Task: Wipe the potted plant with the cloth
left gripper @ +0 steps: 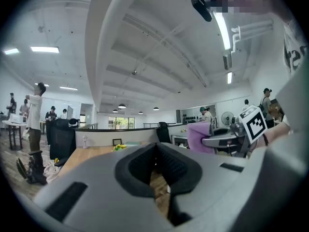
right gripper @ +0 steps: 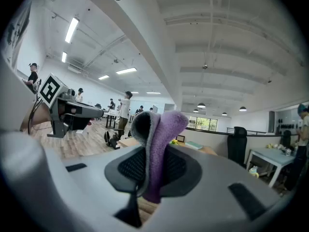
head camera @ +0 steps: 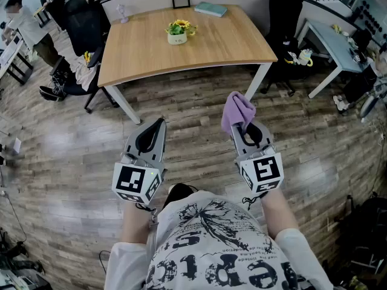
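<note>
Where the claws hang: side by side over the plank floor [head camera: 193, 110], short of the wooden table [head camera: 139, 56]
Left gripper [head camera: 158, 122]: jaws pressed together, nothing between them
Right gripper [head camera: 241, 127]: jaws clamped on the purple cloth [head camera: 237, 109], which bunches up past its tips
Potted plant [head camera: 178, 31]: well ahead of both claws and between their lines, yellow flowers in a white pot on the table
Beyond the plant: picture frame [head camera: 181, 2] and teal book [head camera: 210, 9] at the table's far edge
</note>
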Tool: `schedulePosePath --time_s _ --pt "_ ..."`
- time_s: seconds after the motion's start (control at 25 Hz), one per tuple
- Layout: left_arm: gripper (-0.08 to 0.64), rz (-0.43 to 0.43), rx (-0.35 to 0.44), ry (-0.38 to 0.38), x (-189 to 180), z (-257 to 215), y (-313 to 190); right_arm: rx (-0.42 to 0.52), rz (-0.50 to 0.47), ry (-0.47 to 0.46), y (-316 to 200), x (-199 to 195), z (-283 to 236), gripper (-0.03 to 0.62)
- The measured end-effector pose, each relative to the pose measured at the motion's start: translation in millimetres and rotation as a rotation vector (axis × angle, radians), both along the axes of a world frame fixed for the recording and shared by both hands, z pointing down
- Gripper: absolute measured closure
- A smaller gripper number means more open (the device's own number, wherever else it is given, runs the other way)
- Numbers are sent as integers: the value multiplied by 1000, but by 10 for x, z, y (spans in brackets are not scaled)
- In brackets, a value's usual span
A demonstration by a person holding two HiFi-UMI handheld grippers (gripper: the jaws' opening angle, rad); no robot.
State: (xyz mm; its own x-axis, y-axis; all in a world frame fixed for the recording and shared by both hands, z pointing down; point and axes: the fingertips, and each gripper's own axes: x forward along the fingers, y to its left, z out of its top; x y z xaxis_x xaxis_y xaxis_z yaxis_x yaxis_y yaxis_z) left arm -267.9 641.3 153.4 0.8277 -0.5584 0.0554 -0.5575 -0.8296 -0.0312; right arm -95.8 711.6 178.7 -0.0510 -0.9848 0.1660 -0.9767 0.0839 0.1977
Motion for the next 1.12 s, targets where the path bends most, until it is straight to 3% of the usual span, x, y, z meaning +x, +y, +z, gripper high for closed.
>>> schedulePosePath --time_s 0.68,0.92,1.12 --pt "557 -5 -39 -16 15 180 61 -13 12 -68 26 40 175 524" --pt "557 -47 -79 -19 -64 352 -308 -43 -8 -61 -311 19 313 522" --pt "557 -38 -86 -17 127 441 -835 -65 -3 -50 -820 185 412 522"
